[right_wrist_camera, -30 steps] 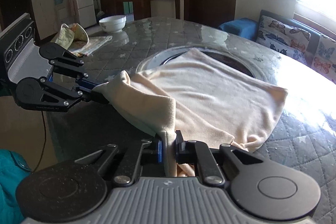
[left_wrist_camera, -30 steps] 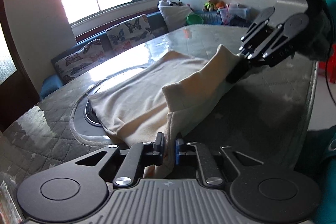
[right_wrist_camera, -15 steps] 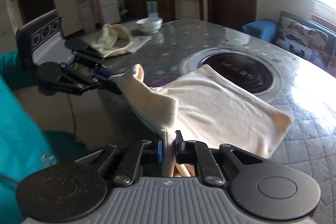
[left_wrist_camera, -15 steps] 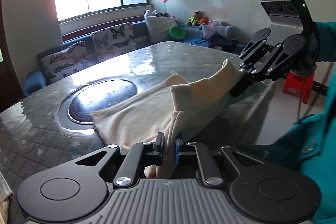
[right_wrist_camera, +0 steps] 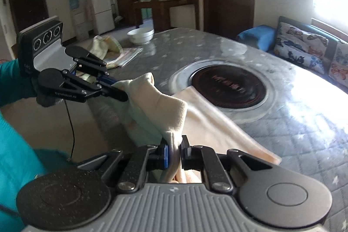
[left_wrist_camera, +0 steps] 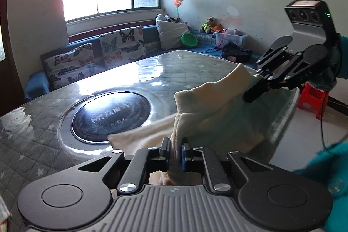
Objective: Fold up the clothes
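Observation:
A cream garment (left_wrist_camera: 208, 99) (right_wrist_camera: 165, 110) hangs between my two grippers, lifted at its near edge, while its far part trails on the quilted table (left_wrist_camera: 178, 71) (right_wrist_camera: 289, 123). My left gripper (left_wrist_camera: 175, 150) is shut on one corner of the cloth. In the right wrist view the same gripper (right_wrist_camera: 118, 88) shows at the left, pinching that corner. My right gripper (right_wrist_camera: 174, 150) is shut on the other corner. It appears in the left wrist view (left_wrist_camera: 253, 94) at the right, above the table's edge. A fold of cloth sags between the two grips.
A round dark hob (left_wrist_camera: 111, 116) (right_wrist_camera: 228, 86) is set into the table just beyond the garment. A white bowl (right_wrist_camera: 140, 35) and a crumpled cloth on papers (right_wrist_camera: 108, 51) lie at the far end. A red stool (left_wrist_camera: 312, 97) stands on the floor. Teal sleeves (right_wrist_camera: 15, 145) frame the edges.
Both grippers have risen with the garment's near edge. The cloth has slid off the round hob toward me, so the hob now shows bare.

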A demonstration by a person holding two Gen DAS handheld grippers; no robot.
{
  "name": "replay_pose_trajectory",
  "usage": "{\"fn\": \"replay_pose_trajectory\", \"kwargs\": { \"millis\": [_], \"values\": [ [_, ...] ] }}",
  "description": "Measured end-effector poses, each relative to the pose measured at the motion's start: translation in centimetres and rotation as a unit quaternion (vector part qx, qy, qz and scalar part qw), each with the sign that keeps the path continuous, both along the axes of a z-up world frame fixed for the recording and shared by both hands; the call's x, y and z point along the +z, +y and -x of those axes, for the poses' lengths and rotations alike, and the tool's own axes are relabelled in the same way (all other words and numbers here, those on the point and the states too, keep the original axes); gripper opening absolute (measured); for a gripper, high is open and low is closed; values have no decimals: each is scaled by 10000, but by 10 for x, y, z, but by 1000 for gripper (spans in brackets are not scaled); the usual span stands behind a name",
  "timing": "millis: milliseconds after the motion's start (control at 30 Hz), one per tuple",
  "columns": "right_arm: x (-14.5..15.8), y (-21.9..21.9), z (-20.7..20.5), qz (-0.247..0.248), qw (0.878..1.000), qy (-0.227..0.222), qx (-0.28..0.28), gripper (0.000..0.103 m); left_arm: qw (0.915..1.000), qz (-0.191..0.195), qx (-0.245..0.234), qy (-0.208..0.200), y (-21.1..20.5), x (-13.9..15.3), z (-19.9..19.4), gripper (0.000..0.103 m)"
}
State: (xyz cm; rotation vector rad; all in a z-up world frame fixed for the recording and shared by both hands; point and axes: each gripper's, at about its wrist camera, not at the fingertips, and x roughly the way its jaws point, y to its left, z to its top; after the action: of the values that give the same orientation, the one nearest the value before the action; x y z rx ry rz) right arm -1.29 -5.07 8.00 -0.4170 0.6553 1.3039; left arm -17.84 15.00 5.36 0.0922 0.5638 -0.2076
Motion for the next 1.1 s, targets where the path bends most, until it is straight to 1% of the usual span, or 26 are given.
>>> {"fn": "replay_pose_trajectory", "kwargs": {
  "millis": [100, 200, 300, 400, 500, 567, 633, 700, 767, 800, 867, 900, 933, 967, 1000, 1033, 1100],
  "values": [
    [-2, 9, -21, -1, 9999, 5, -168, 9, 9999, 76, 72, 119, 13, -6, -32, 11],
    [-13, 22, -53, 36, 9988, 103, -484, 8, 9994, 141, 145, 283, 21, -15, -62, 11],
    [-27, 30, -75, 21, 9972, 210, -720, 8, 9984, 204, 247, 459, 29, -29, -91, 11],
    [-46, 35, -90, 22, 9954, 255, -926, 8, 9971, 266, 358, 610, 33, -44, -111, 11],
    [-61, 38, -99, 31, 9932, 336, -1117, 8, 9961, 328, 432, 701, 37, -53, -122, 11],
    [-70, 38, -105, 58, 9916, 417, -1220, 8, 9962, 328, 436, 684, 38, -51, -124, 11],
    [-68, 37, -104, -62, 9911, 352, -1284, 8, 9963, 328, 438, 664, 40, -48, -126, 10],
    [-69, 39, -105, -116, 9899, 248, -1394, 8, 9972, 250, 426, 556, 41, -42, -127, 10],
    [-72, 42, -108, -112, 9880, 134, -1537, 8, 9966, 237, 535, 583, 43, -45, -133, 10],
    [-79, 45, -110, -42, 9867, 135, -1621, 10, 9962, 232, 593, 601, 45, -47, -136, 12],
    [-91, 50, -114, 87, 9839, 128, -1780, 15, 9945, 262, 790, 636, 49, -52, -141, 21],
    [-94, 50, -114, 97, 9829, 95, -1836, 23, 9930, 301, 937, 654, 53, -54, -143, 27],
    [-95, 49, -113, 69, 9818, 88, -1896, 27, 9917, 308, 1074, 641, 56, -55, -143, 28],
    [-96, 47, -113, 42, 9806, 82, -1956, 27, 9902, 327, 1206, 617, 62, -54, -143, 28],
    [-97, 45, -113, 10, 9795, 68, -2015, 29, 9881, 353, 1368, 609, 68, -54, -140, 29],
    [-95, 40, -112, -35, 9783, 35, -2072, 33, 9856, 379, 1534, 603, 74, -53, -138, 35],
    [-91, 29, -109, -96, 9756, 9, -2194, 35, 9804, 465, 1838, 529, 83, -47, -128, 36]
  ]
}}
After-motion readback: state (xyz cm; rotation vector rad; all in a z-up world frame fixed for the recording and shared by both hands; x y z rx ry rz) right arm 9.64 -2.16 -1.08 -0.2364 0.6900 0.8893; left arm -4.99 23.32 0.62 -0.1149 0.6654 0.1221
